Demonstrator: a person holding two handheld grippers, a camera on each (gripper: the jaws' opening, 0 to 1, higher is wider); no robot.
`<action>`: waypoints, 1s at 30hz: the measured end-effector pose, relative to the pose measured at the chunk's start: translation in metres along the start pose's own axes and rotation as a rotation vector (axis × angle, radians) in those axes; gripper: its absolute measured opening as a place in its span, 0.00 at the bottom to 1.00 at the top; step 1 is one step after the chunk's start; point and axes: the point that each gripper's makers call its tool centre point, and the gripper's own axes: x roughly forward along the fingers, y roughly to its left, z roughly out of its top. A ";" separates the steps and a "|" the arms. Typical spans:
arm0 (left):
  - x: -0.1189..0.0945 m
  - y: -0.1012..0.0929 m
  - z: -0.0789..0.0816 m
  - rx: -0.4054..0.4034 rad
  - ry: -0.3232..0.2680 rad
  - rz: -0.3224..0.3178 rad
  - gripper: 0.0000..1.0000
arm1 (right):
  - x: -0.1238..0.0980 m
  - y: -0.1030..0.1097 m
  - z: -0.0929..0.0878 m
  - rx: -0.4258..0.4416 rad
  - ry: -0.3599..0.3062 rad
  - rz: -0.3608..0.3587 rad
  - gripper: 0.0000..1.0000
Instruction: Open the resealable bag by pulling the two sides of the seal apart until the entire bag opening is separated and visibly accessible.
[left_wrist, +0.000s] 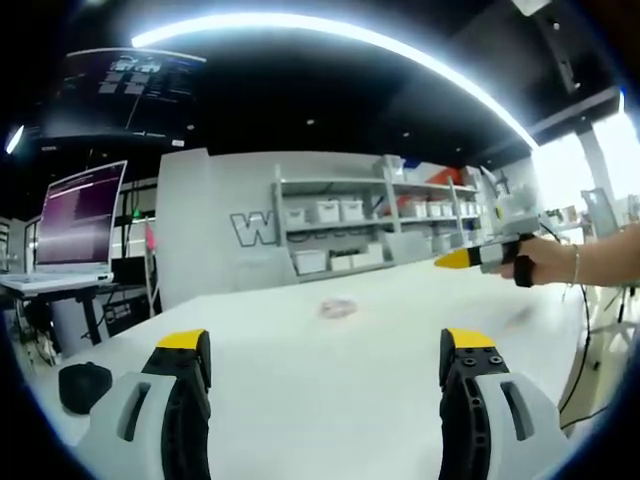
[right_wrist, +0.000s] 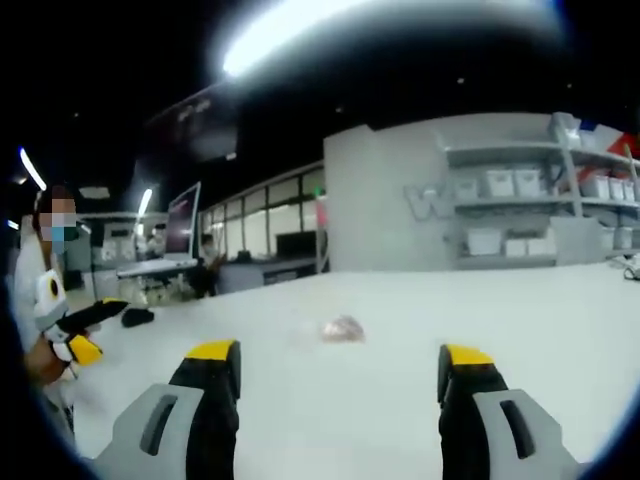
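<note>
We hold both grippers low over a big white desk (left_wrist: 330, 370). In the left gripper view our left gripper (left_wrist: 325, 365) has its jaws spread wide, with nothing between them. In the right gripper view our right gripper (right_wrist: 340, 375) is spread wide too, and it holds nothing.

The resealable bag (left_wrist: 338, 308) is a small, pale, crumpled thing lying out on the desk, well away from both grippers. It looks blurry, so we cannot tell if its seal is open. Nothing touches it.

In the left gripper view the right gripper comes in from the right side, with a hand (left_wrist: 545, 262) around it, up above the far edge of the desk.

Behind the desk stands a grey wall (left_wrist: 215, 225) with big letters on it. Beside it are shelves (left_wrist: 375, 215) with white boxes. A laptop (left_wrist: 75, 225) sits open on a small table at the left. A long bright light (left_wrist: 330, 40) curves across the dark ceiling.
</note>
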 end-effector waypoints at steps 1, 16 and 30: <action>0.000 0.000 0.000 -0.002 0.000 0.000 0.93 | -0.001 -0.001 0.001 0.004 -0.003 -0.001 0.82; -0.001 0.002 -0.004 -0.007 0.006 0.003 0.93 | -0.031 -0.007 -0.006 0.023 -0.018 -0.032 0.82; -0.002 0.003 -0.004 -0.005 0.007 0.003 0.93 | -0.063 -0.017 -0.003 0.053 -0.056 -0.080 0.82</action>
